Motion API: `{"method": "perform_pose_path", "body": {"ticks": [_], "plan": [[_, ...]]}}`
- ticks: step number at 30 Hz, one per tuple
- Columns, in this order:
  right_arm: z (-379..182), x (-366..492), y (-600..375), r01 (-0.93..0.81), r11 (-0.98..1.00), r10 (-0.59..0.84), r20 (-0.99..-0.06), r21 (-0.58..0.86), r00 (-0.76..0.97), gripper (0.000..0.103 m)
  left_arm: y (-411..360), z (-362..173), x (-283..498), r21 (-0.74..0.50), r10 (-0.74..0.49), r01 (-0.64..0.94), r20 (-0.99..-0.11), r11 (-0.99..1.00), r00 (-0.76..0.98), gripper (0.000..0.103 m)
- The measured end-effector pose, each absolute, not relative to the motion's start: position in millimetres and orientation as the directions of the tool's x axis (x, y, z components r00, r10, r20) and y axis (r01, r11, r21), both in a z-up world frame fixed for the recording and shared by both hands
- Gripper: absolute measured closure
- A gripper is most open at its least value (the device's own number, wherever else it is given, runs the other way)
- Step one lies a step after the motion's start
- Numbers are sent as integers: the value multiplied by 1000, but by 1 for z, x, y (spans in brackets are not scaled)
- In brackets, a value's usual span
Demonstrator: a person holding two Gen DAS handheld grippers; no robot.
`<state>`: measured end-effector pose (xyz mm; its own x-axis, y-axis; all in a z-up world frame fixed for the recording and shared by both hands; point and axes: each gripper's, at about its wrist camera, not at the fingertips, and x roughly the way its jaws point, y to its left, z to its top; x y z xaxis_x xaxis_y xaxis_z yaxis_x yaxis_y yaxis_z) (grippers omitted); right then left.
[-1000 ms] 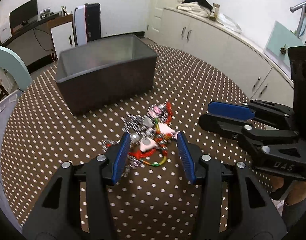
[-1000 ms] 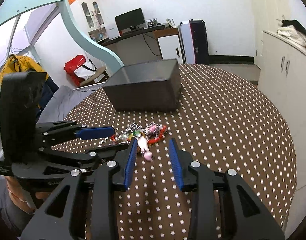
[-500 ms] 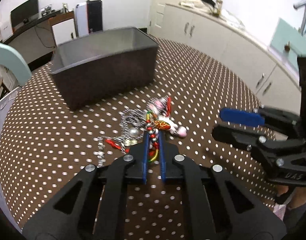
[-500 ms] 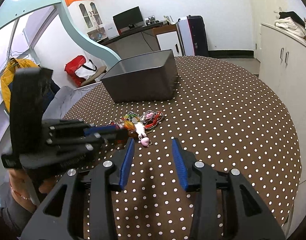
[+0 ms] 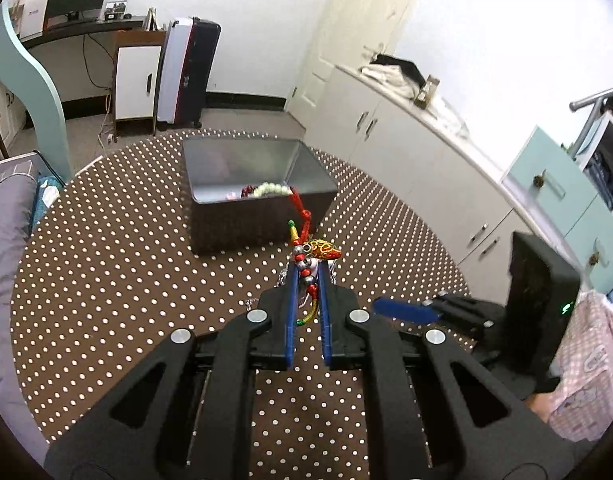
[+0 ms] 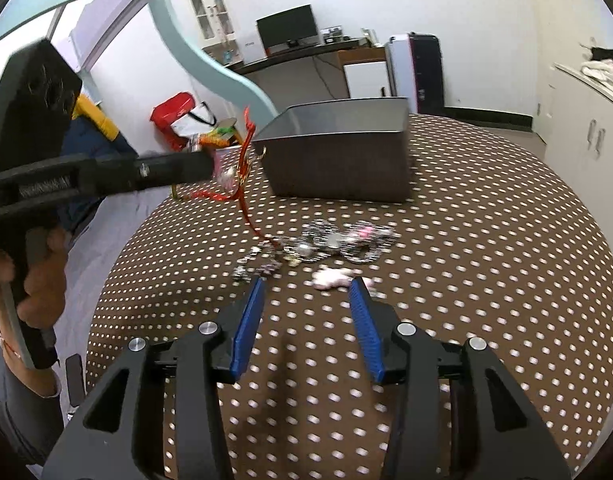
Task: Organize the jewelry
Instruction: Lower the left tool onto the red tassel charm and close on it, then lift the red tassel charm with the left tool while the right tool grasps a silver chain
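left gripper (image 5: 306,276) clamped on red beaded charm (image 5: 311,254), lifted above table | right gripper (image 6: 304,294) wide open, empty, near leftover jewelry pile (image 6: 330,242) | box (image 5: 262,200) already holds beads | remainder judged mostly unsorted

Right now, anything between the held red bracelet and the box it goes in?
No separate obstacle shows. The left gripper holds the red beaded bracelet short of the dark box. But its red cord trails down into the jewelry pile and may drag pieces.
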<state>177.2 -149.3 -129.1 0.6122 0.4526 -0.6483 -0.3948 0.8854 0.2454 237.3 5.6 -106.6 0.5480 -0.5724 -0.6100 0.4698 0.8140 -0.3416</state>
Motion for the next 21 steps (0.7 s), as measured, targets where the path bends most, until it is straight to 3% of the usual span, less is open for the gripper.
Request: {"method": "perform_pose_path", "body": {"ticks": [11,19,21], "plan": [[-140,198,-101,-470,860,455,-714,197,532,61,36,-82,226,-333,-560,452,-553,827,617,93],[-152,213,-59,-501,863,354,-778,58,519,56,48,-87,224,-331,-545,435,-562,837,622,93],[-154,212,-53,-511,860,323,-783,7,532,62,49,-89,225,-330,-541,430,-568,840,620,93]]}}
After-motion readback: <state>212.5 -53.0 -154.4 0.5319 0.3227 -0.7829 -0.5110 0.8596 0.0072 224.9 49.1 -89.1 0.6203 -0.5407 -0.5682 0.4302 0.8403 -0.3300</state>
